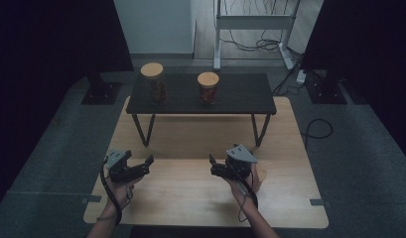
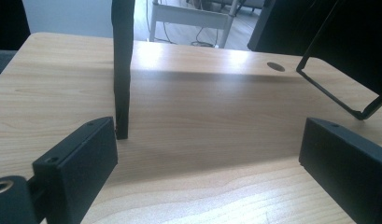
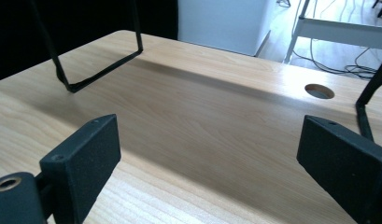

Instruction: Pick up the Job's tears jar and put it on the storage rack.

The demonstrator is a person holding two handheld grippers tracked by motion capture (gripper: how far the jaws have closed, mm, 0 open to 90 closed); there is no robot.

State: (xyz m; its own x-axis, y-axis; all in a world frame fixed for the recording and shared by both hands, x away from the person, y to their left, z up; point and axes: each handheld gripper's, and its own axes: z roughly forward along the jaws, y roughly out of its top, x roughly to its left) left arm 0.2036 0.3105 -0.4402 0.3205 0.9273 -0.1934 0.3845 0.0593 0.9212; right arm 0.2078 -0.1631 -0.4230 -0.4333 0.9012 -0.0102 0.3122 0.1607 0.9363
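Two glass jars stand upright on a low black shelf (image 1: 240, 96), well beyond both grippers' open jaws and higher than them. The left jar (image 1: 154, 84) is the taller, with a wide, round cork lid and dark brownish contents; it stands ahead of the left gripper (image 1: 146, 166), a little to its right. The right jar (image 1: 208, 88) is shorter, with the same kind of cork lid and reddish contents, straight ahead of the right gripper (image 1: 213, 166). The jars stand well apart.
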